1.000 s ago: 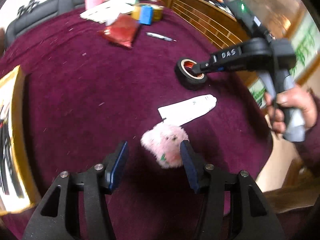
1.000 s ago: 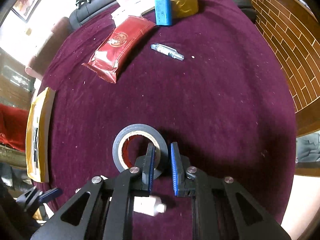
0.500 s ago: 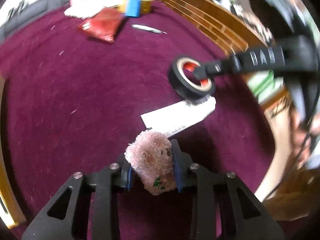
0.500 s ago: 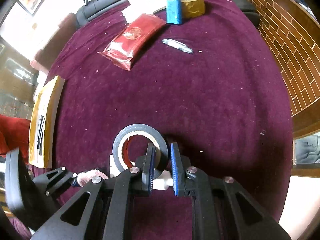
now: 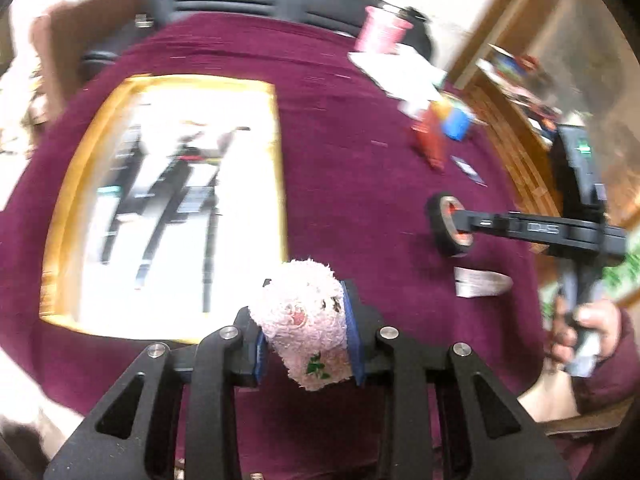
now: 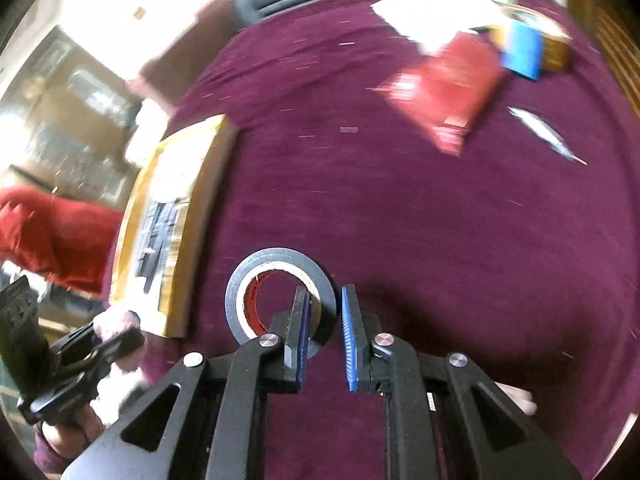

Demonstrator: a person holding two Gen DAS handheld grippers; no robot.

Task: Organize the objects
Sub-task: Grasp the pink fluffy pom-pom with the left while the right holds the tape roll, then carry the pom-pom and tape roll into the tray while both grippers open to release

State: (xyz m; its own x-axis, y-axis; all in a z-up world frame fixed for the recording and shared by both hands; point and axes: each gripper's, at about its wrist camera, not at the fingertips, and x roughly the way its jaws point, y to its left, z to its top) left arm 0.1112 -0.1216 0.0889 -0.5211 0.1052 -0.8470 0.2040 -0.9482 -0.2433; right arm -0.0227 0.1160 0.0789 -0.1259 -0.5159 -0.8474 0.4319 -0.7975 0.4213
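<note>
Your left gripper pinches the fluffy pink plush toy; your right gripper clamps the grey tape roll. No writing reads clearly.

Left claw now clamped around the pink plush toy, lifted off the cloth beside the yellow-framed box.

Nothing legible anywhere. Pale lettering on the arm of the right gripper, just behind the black tape roll, too smeared to read. Print on the red packet and on the yellow-edged box likewise blurred beyond reading.
</note>
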